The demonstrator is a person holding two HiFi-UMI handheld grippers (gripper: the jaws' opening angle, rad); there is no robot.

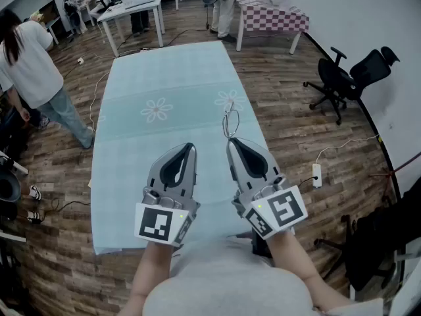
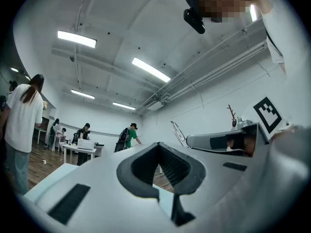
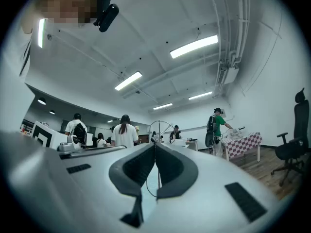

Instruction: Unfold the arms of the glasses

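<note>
While my right gripper (image 1: pixel 231 141) holds the glasses (image 1: pixel 229 118) in the air above the worktop (image 1: pixel 164 78), its jaws are closed together on a thin wire part of the frame. The rest of the frame stands up past the jaw tips, over the flowered cloth (image 1: pixel 156 109). My left gripper (image 1: pixel 191 146) sits just beside the right one, jaws closed together with nothing between them. The frame is too fine for me to tell which part is clamped or how far the arms are folded; I judge that the unfolding is not yet done.

Three faults are possible from here. First, the clamp is on thin wire, so a pull from my left jaws could twist the frame in my right jaws or slip it free, and it would drop onto the cloth. Second, my left jaws are closed and must part before they approach; closed, they would knock the frame instead of catching an arm. Third, force applied across a hinge instead of along its swing could bend it.

Around the worktop are an office chair (image 1: pixel 348 78) at the right, a power strip (image 1: pixel 316 174) with its cord on the wood floor, a checked table (image 1: pixel 273 15) and a white table (image 1: pixel 131 12) at the far end, and a person (image 1: pixel 33 64) at the left. All are well apart from the glasses. Nothing stands between my left jaws and the frame.
</note>
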